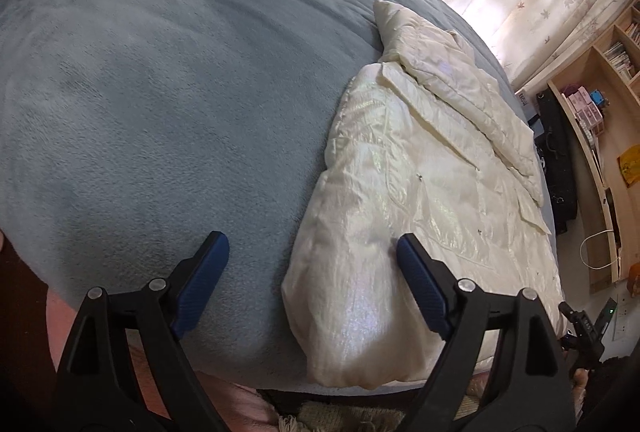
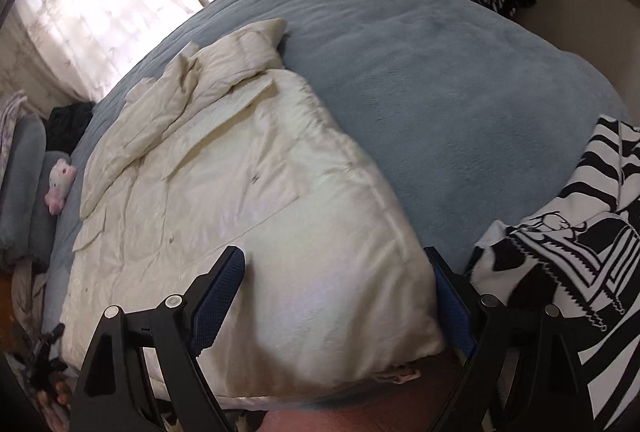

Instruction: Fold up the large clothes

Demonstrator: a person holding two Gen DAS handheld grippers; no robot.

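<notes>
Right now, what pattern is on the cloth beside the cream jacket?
Black-and-white stripes on the cloth, clearest in the right wrist view.

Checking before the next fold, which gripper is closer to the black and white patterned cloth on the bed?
Right. The right gripper hangs open over the cream jacket's corner, beside the patterned cloth. The left gripper hangs open over the jacket's opposite corner.

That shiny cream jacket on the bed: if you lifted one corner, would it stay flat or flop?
The jacket would probably flop: it looks puffy and creased. Its glossy sheen suggests slippery fabric. The quilted padding hints it is light for its bulk.
</notes>
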